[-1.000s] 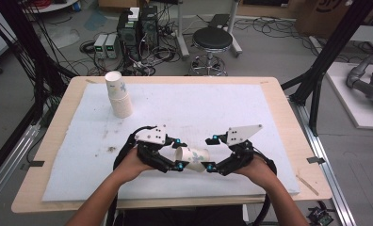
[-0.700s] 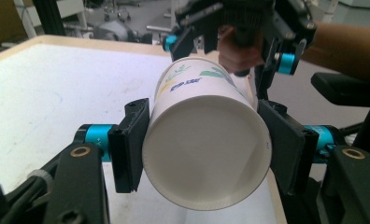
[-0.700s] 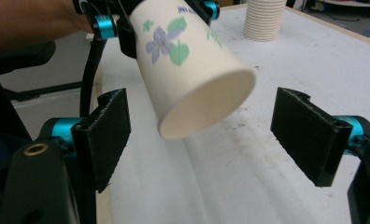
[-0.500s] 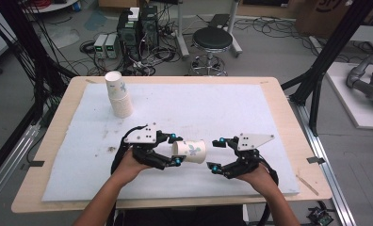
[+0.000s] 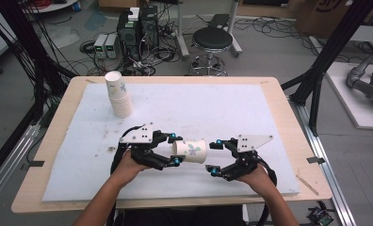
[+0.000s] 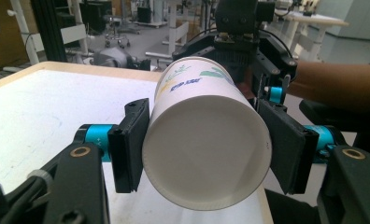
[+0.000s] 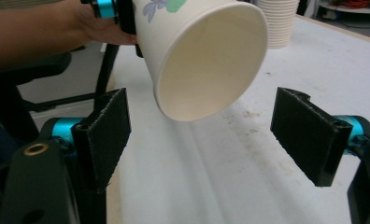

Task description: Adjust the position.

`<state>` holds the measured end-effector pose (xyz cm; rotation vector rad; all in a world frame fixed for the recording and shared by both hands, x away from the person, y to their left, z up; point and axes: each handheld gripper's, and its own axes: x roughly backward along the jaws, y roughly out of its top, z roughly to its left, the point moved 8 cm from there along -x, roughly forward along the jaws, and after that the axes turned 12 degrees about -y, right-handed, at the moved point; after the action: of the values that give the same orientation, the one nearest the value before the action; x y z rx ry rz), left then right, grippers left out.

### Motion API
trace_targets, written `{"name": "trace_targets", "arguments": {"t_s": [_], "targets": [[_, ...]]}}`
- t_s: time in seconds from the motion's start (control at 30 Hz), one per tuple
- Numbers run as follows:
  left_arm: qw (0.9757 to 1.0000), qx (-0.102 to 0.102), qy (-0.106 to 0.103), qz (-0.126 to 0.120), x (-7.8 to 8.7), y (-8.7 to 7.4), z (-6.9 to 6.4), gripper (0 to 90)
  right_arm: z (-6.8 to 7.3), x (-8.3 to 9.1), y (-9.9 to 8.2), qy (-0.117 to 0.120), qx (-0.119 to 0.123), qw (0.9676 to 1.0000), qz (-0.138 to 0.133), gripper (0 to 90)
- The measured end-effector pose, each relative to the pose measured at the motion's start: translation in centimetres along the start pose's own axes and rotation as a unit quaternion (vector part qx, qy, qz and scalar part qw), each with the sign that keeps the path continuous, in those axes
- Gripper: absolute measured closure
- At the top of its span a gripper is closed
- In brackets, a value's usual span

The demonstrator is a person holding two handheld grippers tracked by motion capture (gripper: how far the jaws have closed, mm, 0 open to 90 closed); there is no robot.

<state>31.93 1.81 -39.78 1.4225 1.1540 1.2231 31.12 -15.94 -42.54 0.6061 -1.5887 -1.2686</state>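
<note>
A white paper cup [image 5: 193,150] with a floral print lies on its side above the white mat, and my left gripper [image 5: 175,149] is shut on its base end. In the left gripper view the cup's closed bottom [image 6: 206,158] faces the camera, with both pads pressed on its sides. The cup's open mouth [image 7: 206,60] points at my right gripper [image 7: 206,135], whose jaws stand open and wide apart just short of the rim. In the high view the right gripper [image 5: 214,157] sits just right of the cup.
A stack of paper cups [image 5: 118,94] stands at the mat's far left, also seen as the stack [image 7: 276,23] beyond the held cup. The white mat [image 5: 231,108] covers most of the wooden table [image 5: 288,117]. A stool and electronics stand on the floor behind.
My right gripper has drawn back slightly to the right, away from the cup's mouth. The cup stays in the left gripper at about the same spot.
</note>
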Motion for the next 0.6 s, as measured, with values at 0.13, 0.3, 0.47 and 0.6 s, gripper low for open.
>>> {"name": "trace_targets", "arguments": {"t_s": [0.13, 0.3, 0.47, 0.6], "targets": [[0.9998, -0.005, -0.014, 0.01, -0.3, -0.1, -0.4, 37.1, 0.3, -0.4, -0.1, 0.009, 0.006, 0.9999, 0.002, 20.7], [0.9994, -0.009, -0.032, 0.012, -0.9, -0.1, -0.9, 37.1, 0.6, -0.7, -0.2, 0.021, 0.01, 0.9997, 0.003, 20.9], [0.9988, -0.014, -0.047, 0.008, -1.5, 0.0, -1.4, 37.1, 1.0, -1.1, -0.2, 0.04, 0.006, 0.9992, -0.007, 20.9], [0.9985, -0.012, -0.054, -0.001, -1.6, 0.0, -1.5, 37.1, 1.2, -1.1, 0.0, 0.051, -0.001, 0.9985, -0.017, 20.9]]}}
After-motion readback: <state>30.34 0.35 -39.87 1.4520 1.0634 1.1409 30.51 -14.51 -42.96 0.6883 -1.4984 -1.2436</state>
